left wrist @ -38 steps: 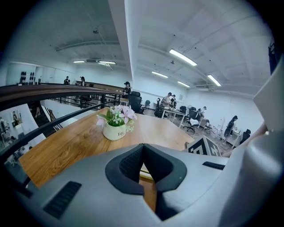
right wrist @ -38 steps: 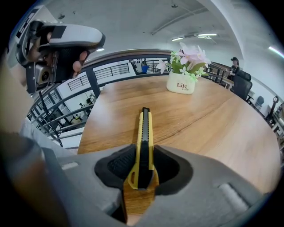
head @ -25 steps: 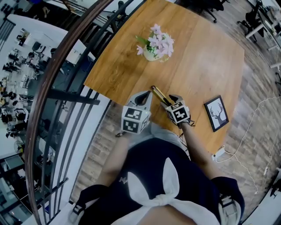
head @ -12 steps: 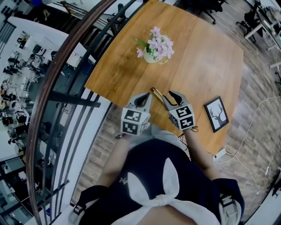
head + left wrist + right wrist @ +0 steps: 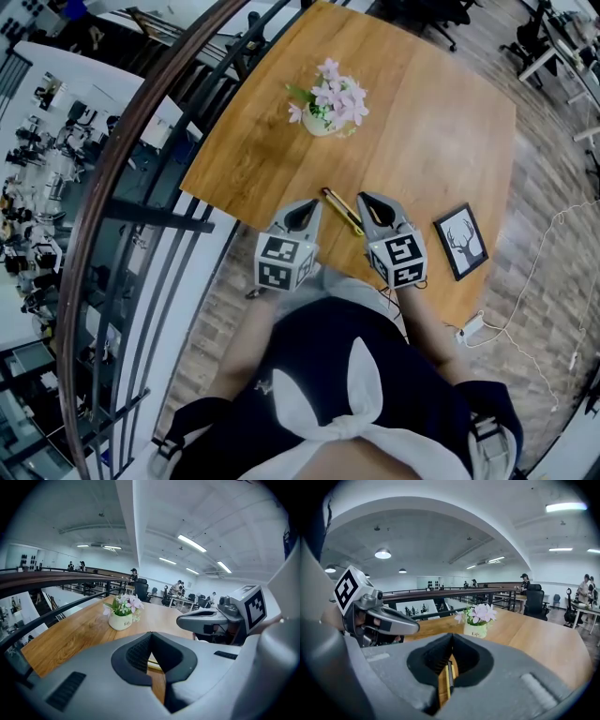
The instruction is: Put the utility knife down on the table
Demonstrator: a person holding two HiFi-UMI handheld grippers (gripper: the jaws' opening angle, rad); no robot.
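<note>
Light wooden table: wide bare top beyond and right of the white vase of pink flowers. Slim yellow-and-black utility knife lies flat, well nearer than the vase, by the near table edge. Versus a second ago, right tongs are off the knife, raised, just closed together, empty. Left tongs are together, empty.

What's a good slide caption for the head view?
Utility knife lies on the wooden table between the left gripper and the right gripper, whose empty jaws have just closed.
</note>
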